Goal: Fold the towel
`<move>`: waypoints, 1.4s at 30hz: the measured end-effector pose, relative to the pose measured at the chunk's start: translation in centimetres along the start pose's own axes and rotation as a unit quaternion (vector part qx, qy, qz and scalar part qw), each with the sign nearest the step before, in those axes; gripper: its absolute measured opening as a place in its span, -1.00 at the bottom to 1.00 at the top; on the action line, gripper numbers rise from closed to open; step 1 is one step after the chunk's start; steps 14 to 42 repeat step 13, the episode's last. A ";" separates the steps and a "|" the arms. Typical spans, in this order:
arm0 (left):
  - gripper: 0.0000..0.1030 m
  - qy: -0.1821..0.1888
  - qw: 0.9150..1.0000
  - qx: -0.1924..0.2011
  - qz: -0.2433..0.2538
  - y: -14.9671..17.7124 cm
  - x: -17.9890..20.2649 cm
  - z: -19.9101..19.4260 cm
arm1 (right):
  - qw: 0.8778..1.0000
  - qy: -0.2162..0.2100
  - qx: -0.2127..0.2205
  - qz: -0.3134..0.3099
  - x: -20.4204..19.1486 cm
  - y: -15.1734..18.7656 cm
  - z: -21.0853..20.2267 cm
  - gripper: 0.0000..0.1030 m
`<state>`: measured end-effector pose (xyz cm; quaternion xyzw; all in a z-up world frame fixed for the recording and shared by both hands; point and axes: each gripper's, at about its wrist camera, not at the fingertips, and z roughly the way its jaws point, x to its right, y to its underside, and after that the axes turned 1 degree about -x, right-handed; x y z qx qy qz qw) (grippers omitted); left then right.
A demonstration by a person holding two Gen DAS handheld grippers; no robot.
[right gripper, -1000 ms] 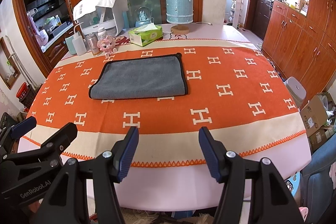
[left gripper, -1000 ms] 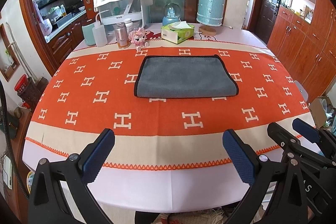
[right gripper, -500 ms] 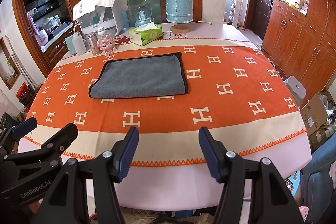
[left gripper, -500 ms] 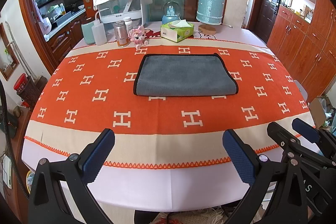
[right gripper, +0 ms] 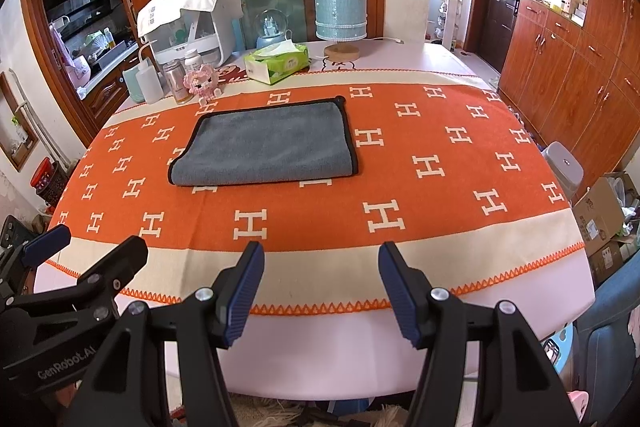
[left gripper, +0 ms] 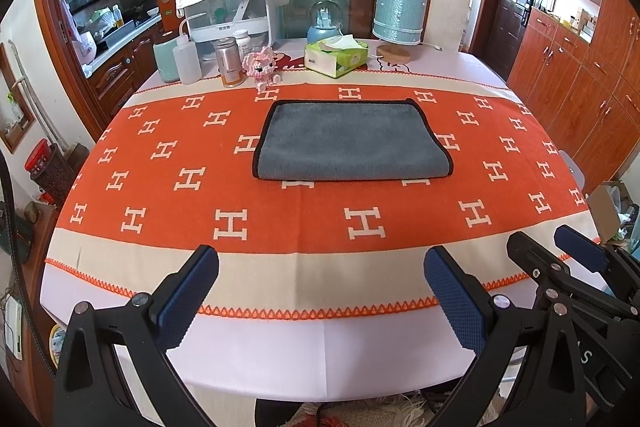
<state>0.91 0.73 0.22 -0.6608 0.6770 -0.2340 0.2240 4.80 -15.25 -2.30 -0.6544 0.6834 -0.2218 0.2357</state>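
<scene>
A grey towel with black trim (left gripper: 352, 143) lies flat, folded over on itself, on the orange patterned tablecloth (left gripper: 280, 223); it also shows in the right wrist view (right gripper: 266, 149). My left gripper (left gripper: 320, 291) is open and empty, held over the table's near edge, well short of the towel. My right gripper (right gripper: 320, 287) is open and empty, also over the near edge. The right gripper shows at the right of the left wrist view (left gripper: 560, 259), and the left gripper at the left of the right wrist view (right gripper: 80, 251).
Along the far edge stand a green tissue box (left gripper: 336, 57), a blue lamp (left gripper: 400, 15), a snow globe (left gripper: 324, 21), a pink toy (left gripper: 262, 67), bottles (left gripper: 188, 59) and a white appliance (left gripper: 232, 7). Wooden cabinets (left gripper: 580, 75) line the right side. A stool (right gripper: 564, 167) and cardboard boxes (right gripper: 600, 219) sit right of the table.
Both grippers have barely shifted; the view sits very slightly differently. The towel lies unmoved and both grippers remain open.
</scene>
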 end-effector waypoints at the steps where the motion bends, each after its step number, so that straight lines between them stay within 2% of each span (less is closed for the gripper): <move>1: 0.98 -0.001 1.000 0.000 0.000 0.1 0.1 0.0 | 1.000 0.000 0.000 0.000 0.0 0.1 0.0 0.16; 42: 0.98 0.001 1.000 0.003 0.000 0.1 -0.1 0.0 | 1.000 0.000 0.000 0.000 0.0 0.0 0.0 0.16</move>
